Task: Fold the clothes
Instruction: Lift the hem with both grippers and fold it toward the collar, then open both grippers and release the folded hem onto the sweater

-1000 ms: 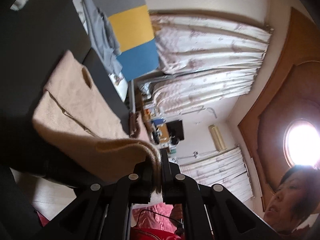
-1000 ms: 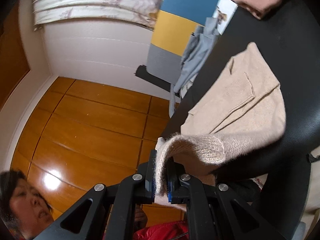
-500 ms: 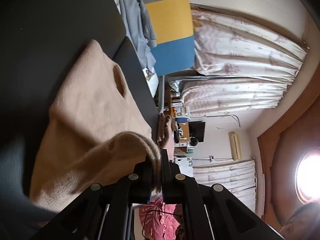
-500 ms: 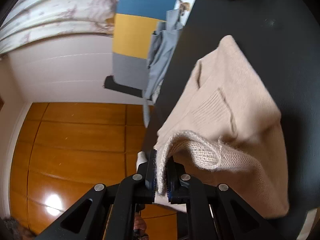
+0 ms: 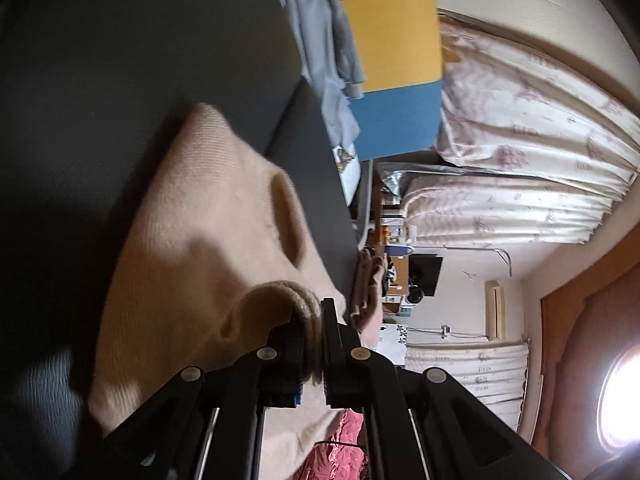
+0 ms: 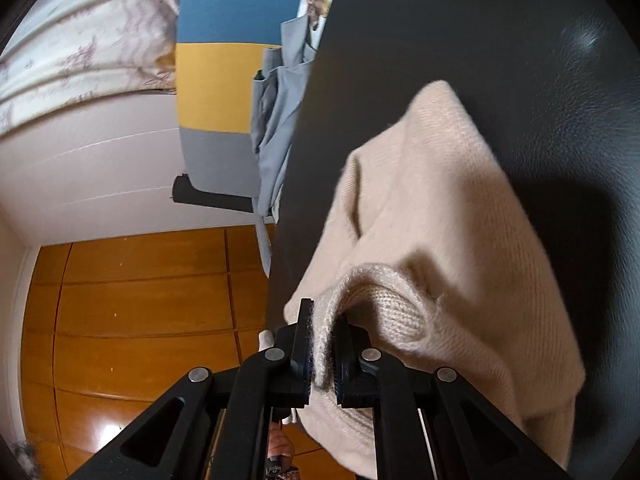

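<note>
Lower now, our left gripper and right gripper each pinch the beige sweater's hem, apparently settling it onto the black table.

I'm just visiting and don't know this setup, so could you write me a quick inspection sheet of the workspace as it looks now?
Surface: black table, mostly bare.
Job's things: beige sweater lying partly on the table.
Clutter: grey garment draped at the table's far edge.
Grippers: left hand-held gripper and right hand-held gripper each shut on a sweater edge.
Cables: nothing seen.
Surroundings: wooden floor, patterned curtains, grey, yellow and blue panel.
</note>
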A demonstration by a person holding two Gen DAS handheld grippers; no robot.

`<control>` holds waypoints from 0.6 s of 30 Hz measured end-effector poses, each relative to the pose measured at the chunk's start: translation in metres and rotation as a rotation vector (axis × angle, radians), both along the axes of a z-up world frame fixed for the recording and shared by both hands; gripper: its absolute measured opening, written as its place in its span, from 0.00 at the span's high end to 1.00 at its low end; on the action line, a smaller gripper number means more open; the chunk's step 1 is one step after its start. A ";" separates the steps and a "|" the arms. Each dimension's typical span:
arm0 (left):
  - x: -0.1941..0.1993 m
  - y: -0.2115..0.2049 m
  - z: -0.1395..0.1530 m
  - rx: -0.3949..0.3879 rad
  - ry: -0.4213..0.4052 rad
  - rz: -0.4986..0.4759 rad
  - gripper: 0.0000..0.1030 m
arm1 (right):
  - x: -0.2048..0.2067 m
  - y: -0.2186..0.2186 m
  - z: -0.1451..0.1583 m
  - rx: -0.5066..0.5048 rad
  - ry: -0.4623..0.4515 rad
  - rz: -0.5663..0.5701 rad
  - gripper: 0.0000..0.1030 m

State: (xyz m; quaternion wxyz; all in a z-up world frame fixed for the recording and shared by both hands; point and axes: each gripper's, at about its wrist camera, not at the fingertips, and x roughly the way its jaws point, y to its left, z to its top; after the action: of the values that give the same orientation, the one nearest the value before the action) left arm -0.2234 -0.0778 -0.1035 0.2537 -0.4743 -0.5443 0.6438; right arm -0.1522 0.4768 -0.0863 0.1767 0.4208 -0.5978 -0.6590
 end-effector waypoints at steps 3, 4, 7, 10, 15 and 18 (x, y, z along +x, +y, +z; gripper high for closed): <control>-0.010 0.002 -0.015 -0.021 -0.027 -0.007 0.96 | -0.008 -0.002 -0.012 0.006 -0.027 -0.009 0.91; -0.012 0.003 -0.020 -0.029 -0.038 -0.008 0.96 | -0.010 -0.002 -0.016 0.011 -0.040 -0.011 0.88; -0.015 0.001 -0.030 0.003 -0.050 0.010 0.95 | -0.013 -0.001 -0.026 -0.003 -0.062 -0.030 0.89; -0.017 0.000 -0.030 0.009 -0.067 0.017 0.92 | -0.014 0.001 -0.028 -0.027 -0.062 -0.050 0.86; -0.026 -0.006 -0.028 0.112 -0.091 0.111 0.84 | -0.019 0.009 -0.012 -0.124 0.027 -0.126 0.33; -0.027 -0.015 -0.026 0.167 -0.080 0.202 0.83 | -0.017 0.019 0.000 -0.159 0.116 -0.207 0.27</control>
State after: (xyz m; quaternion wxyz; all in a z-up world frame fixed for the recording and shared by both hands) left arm -0.2504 -0.0928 -0.1293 0.2041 -0.4198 -0.6505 0.5991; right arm -0.1688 0.4954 -0.0861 0.1746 0.3028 -0.6772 -0.6475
